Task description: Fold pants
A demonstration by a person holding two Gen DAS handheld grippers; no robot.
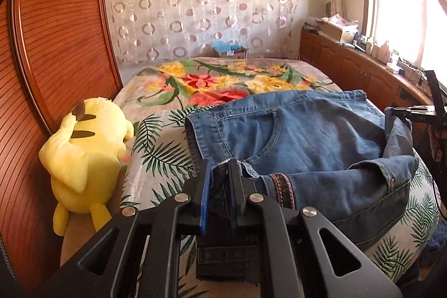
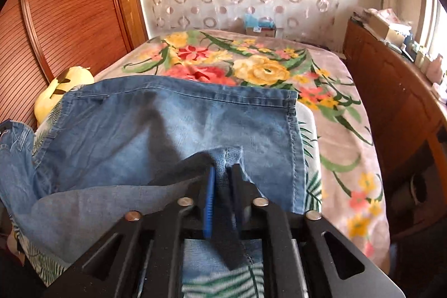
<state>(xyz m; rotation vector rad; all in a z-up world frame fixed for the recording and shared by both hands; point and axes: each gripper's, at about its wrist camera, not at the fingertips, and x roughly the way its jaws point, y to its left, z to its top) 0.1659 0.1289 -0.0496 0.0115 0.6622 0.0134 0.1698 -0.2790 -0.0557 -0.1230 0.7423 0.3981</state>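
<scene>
Left wrist view: my left tongs (image 1: 220,172) are nearly closed, pads pinching a bunch of denim from the jeans (image 1: 293,136) at the waistband end; a stitched brown patch sits just beside the grip.
Jeans, left view: they lie on the bed (image 1: 156,152), over the leaf-print sheet; the flat part with the curved pocket seam lies beyond my tongs, and a darker fold humps up to the right.
Right tongs, left view: at the far right edge my right tongs (image 1: 402,111) show, with denim hanging from them; how far the jaws stand apart I cannot tell from this side.
Bystanders, left view: a yellow plush toy (image 1: 86,155) lies at the left edge of the bed against the wooden headboard (image 1: 61,32), clear of the jeans.

Right wrist view: my right tongs (image 2: 223,172) stand only a narrow gap apart, with a frayed edge of the jeans (image 2: 167,124) rising between the pads; it looks gripped.
Jeans, right view: a flat panel with a stitched hem runs across the floral blanket (image 2: 265,69); a slack fold drapes over to my left.

Step in hand: judged mid-fold, both ends lifted off the bed and carried across the flat panel.
Next move: carry both grips together, level, so the lifted layer lands square on the panel's edges, then let go only once the cloth rests flat.
Risk: uneven pull would skew the fold or drag the lower layer.
</scene>
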